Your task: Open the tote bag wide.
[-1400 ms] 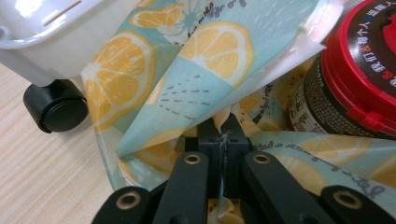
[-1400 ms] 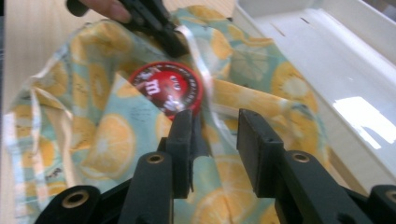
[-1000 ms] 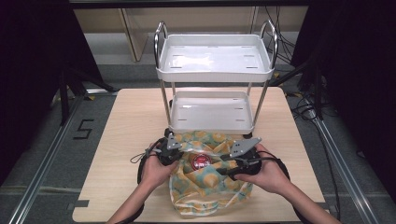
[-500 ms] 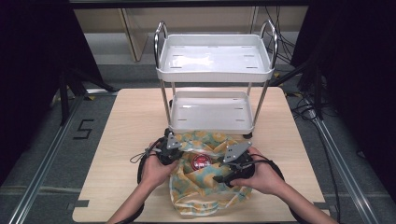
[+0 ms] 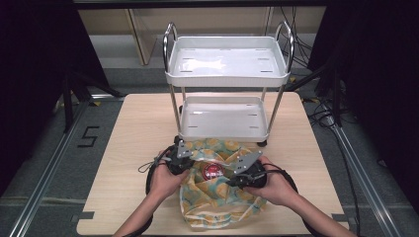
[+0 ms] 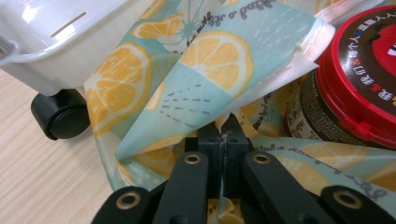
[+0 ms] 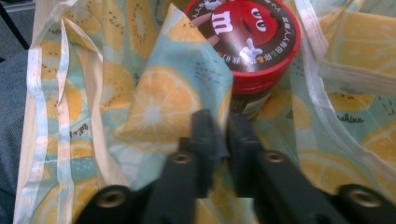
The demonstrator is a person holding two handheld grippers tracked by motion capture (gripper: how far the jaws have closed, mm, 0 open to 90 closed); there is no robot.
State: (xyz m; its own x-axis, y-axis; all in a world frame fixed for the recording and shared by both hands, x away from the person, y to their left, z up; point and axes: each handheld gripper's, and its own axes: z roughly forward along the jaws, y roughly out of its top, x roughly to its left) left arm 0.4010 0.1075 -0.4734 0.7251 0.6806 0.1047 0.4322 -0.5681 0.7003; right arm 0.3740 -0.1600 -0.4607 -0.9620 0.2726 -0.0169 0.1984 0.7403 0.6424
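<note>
A soft cloth bag [image 5: 217, 197] printed with lemon slices lies crumpled on the pale wooden table [image 5: 123, 148], just in front of a white plastic cart [image 5: 225, 118]. The left gripper [image 6: 225, 135] pinches a fold of its rim. The right gripper [image 7: 223, 128] has just been closing and clamps another fold. Between them stands a round red-lidded jar [image 7: 243, 37].

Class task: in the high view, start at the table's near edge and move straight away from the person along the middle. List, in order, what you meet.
Lemon-print fabric bag → red-lidded round candy jar inside the bag → white two-tier trolley's lower tray → the trolley's upper white tray.
</note>
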